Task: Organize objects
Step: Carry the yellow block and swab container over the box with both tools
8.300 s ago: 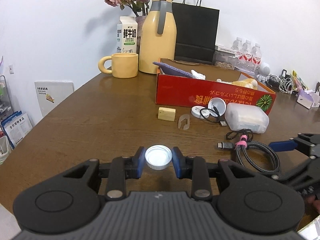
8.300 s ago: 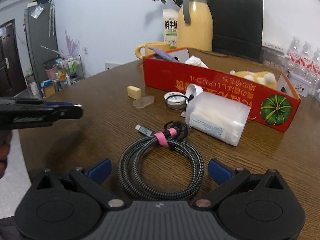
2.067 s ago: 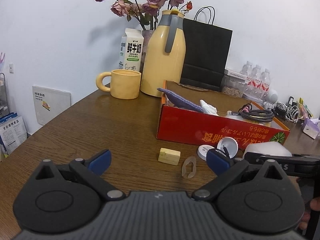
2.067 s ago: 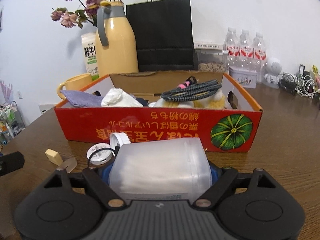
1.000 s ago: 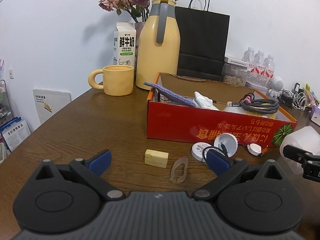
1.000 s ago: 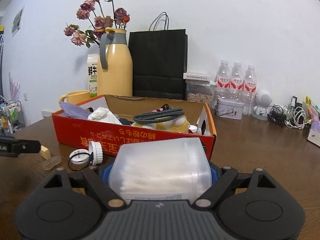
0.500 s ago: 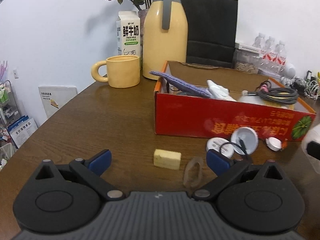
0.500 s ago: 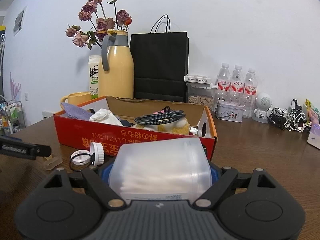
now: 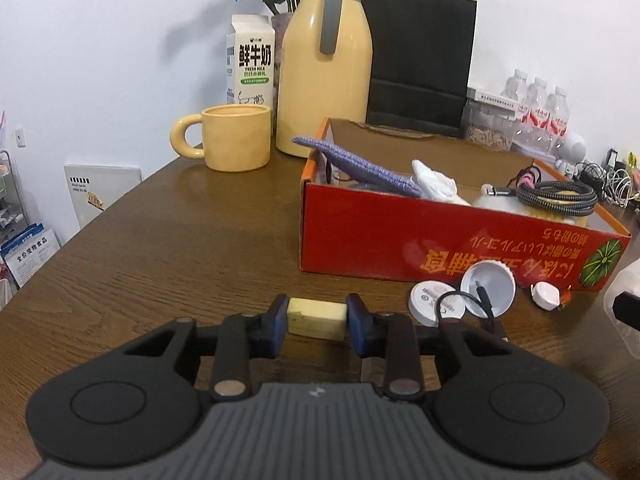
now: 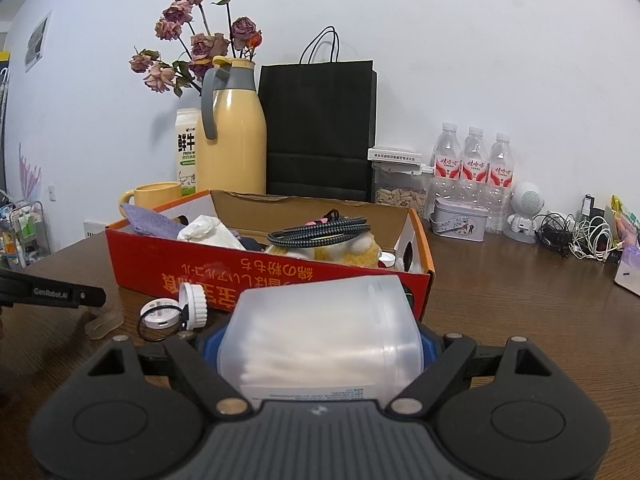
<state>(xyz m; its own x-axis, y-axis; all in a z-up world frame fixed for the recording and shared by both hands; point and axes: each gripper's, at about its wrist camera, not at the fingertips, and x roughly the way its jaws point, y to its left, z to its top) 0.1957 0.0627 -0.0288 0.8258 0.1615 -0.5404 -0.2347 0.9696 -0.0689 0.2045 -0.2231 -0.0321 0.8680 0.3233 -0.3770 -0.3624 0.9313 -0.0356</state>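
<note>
The counter is dark brown wood grain, and on it the box is red with an orange rim, yellow lettering and a green pumpkin picture. A pale yellow block sits between blue fingers on black arms, with a yellow mug, a yellow jug with a grey handle, and a black bag behind. The cable is black-and-grey braided with a pink tie, the cloth purple, and the tub frosted white.

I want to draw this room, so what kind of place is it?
Probably a home or a small office. A brown wooden table holds a yellow mug, a milk carton, dried flowers and a red cardboard box of odds and ends.
</note>
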